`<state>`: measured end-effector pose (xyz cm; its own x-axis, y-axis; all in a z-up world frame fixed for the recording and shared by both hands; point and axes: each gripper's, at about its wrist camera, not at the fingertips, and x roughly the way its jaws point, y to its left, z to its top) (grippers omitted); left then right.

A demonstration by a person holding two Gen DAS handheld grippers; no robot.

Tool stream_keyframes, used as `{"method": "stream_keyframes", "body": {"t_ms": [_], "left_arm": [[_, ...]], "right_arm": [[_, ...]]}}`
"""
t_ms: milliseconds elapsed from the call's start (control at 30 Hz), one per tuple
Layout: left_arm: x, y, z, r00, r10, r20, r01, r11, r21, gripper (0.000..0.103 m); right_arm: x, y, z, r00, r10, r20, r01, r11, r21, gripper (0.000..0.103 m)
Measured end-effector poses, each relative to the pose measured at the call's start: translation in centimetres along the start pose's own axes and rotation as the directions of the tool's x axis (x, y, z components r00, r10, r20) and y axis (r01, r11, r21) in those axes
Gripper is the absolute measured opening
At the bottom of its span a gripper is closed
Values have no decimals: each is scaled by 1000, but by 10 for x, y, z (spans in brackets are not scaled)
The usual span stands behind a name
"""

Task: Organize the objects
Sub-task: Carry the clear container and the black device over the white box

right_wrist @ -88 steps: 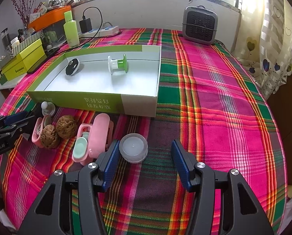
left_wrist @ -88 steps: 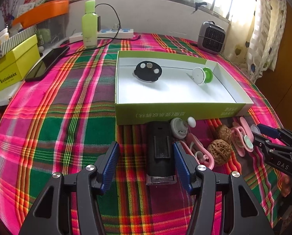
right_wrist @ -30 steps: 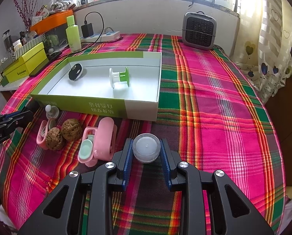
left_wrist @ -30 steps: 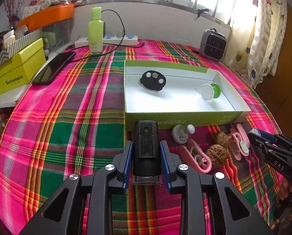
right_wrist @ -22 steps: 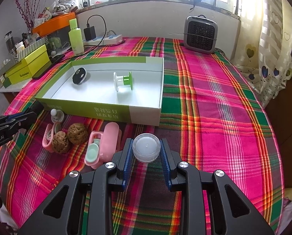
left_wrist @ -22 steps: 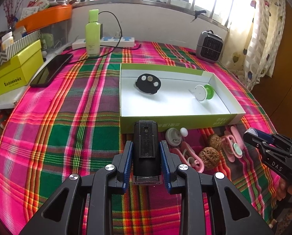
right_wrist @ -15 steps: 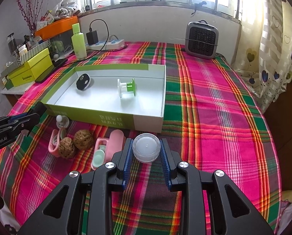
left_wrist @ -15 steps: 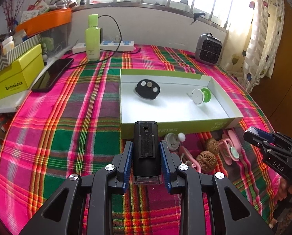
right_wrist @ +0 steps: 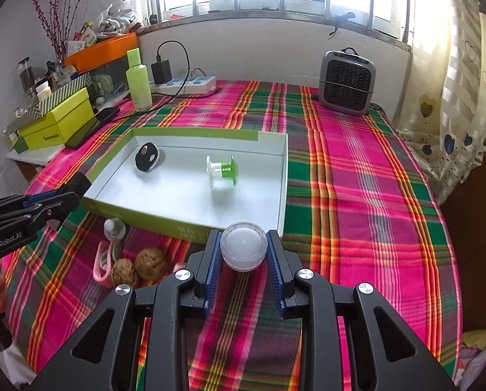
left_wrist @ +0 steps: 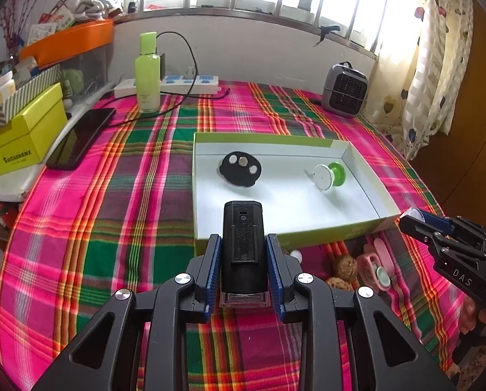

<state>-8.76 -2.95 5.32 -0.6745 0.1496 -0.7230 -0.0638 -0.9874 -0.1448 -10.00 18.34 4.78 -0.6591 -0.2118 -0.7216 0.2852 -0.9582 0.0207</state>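
Observation:
My left gripper (left_wrist: 243,254) is shut on a black rectangular device (left_wrist: 243,244) and holds it above the plaid cloth, before the near wall of the green-and-white box (left_wrist: 308,238). My right gripper (right_wrist: 243,254) is shut on a small clear round jar (right_wrist: 243,249), raised near the box's (right_wrist: 283,195) near right corner. Inside the box lie a black disc with three white dots (left_wrist: 240,169) (right_wrist: 147,157) and a green-and-white spool (left_wrist: 328,176) (right_wrist: 222,171). Two walnuts (right_wrist: 138,267), pink clips (left_wrist: 375,265) and a small white knob piece (right_wrist: 114,228) lie on the cloth before the box.
A green bottle (left_wrist: 148,73), a power strip with cable (left_wrist: 190,83), a black phone (left_wrist: 80,138), a yellow box (left_wrist: 18,140) and an orange bin (left_wrist: 66,40) stand at the back left. A small grey heater (right_wrist: 347,83) stands at the back right. Curtains hang on the right.
Both grippers closed on their objects, the left on the black device and the right on the jar, then lifted them and moved higher and toward the box.

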Motion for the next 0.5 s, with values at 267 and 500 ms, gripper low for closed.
{"method": "stream_keyframes", "body": {"t_ms": [267, 500], "left_arm": [[13, 0, 16, 1000, 1, 1, -1, 1000, 4, 25], [29, 2, 27, 1000, 2, -10, -2, 1000, 1, 25]], "right_arm": [[13, -7, 20, 1000, 3, -4, -3, 1000, 17, 29], [29, -13, 40, 1000, -5, -1, 5, 1000, 26, 29]]}}
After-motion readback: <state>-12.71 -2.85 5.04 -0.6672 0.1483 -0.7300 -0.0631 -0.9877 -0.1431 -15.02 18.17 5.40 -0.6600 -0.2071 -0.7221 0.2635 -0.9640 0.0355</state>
